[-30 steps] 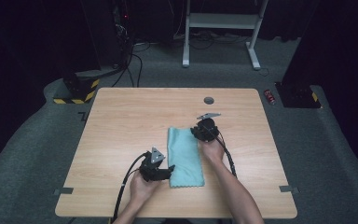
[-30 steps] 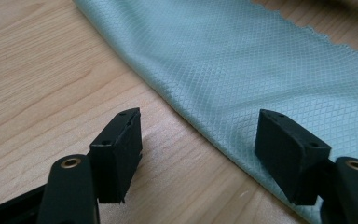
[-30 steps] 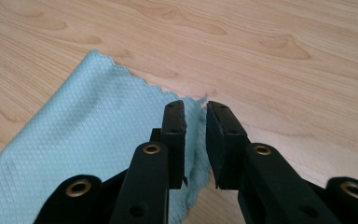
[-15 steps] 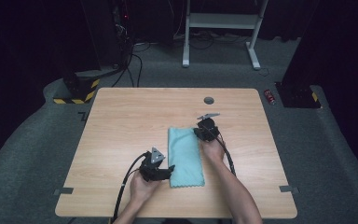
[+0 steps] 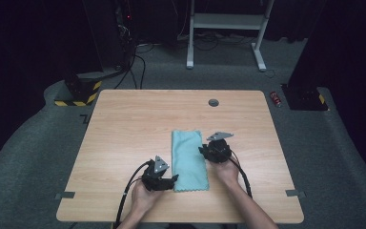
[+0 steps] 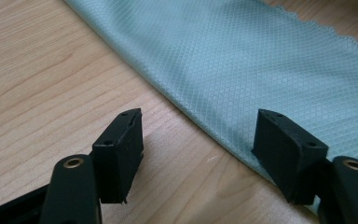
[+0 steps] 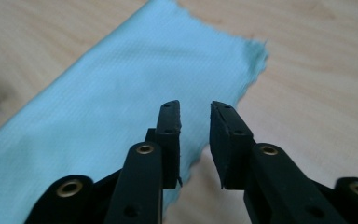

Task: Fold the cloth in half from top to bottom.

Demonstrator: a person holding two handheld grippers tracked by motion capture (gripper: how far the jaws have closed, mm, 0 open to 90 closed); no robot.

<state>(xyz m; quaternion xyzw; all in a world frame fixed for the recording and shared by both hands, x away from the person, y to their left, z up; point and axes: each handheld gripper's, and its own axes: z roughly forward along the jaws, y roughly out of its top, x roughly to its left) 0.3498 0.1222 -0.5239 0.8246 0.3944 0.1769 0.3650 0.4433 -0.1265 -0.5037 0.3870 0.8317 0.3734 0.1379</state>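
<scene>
A light-blue cloth (image 5: 188, 161), folded to a narrow strip, is laid flat on the wooden table (image 5: 124, 124), a little nearer the person's edge than the middle. The right gripper (image 7: 195, 140) is held just beside the cloth's right long edge, near its far end; its jaws have just been opening, are parted by a narrow gap and nothing is pinched between them. The left gripper (image 6: 200, 154) is set at the cloth's near-left corner, jaws spread wide over the cloth's edge and bare wood, nothing gripped.
</scene>
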